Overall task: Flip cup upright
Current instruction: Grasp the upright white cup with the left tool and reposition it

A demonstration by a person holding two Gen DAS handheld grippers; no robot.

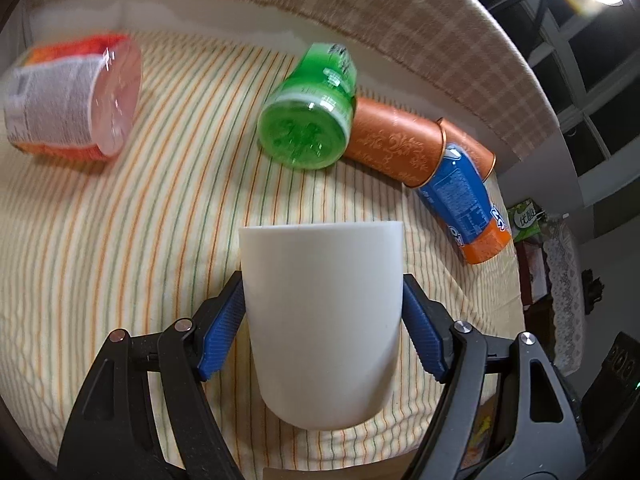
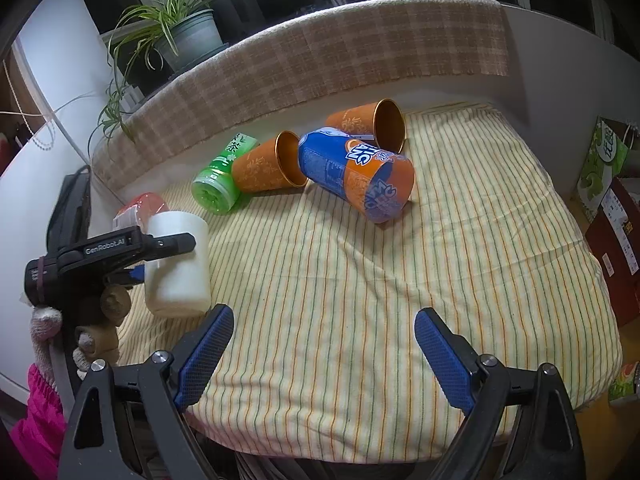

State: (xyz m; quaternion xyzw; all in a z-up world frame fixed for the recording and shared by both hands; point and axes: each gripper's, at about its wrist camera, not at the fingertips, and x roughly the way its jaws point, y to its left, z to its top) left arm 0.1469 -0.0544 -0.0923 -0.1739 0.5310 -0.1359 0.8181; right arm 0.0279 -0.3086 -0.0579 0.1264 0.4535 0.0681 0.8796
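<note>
1. The left gripper [image 1: 323, 316] is clamped on the white cup [image 1: 322, 300], blue pads squeezing both sides of it.
2. The cup looks pretty much upright already, wide end up, at the near left of the striped cloth [image 2: 360, 280]. Can't tell if its base is fully down or just above the cloth.
3. The right gripper [image 2: 324, 344] is doing nothing, jaws wide apart over bare cloth.
4. So I'd say the flip itself is basically done. What's left: set it down steady and let go.
5. Two copper cups [image 2: 268, 168], a green bottle [image 2: 218, 184] and a blue-orange cup [image 2: 356, 176] lie tipped over further back.
</note>
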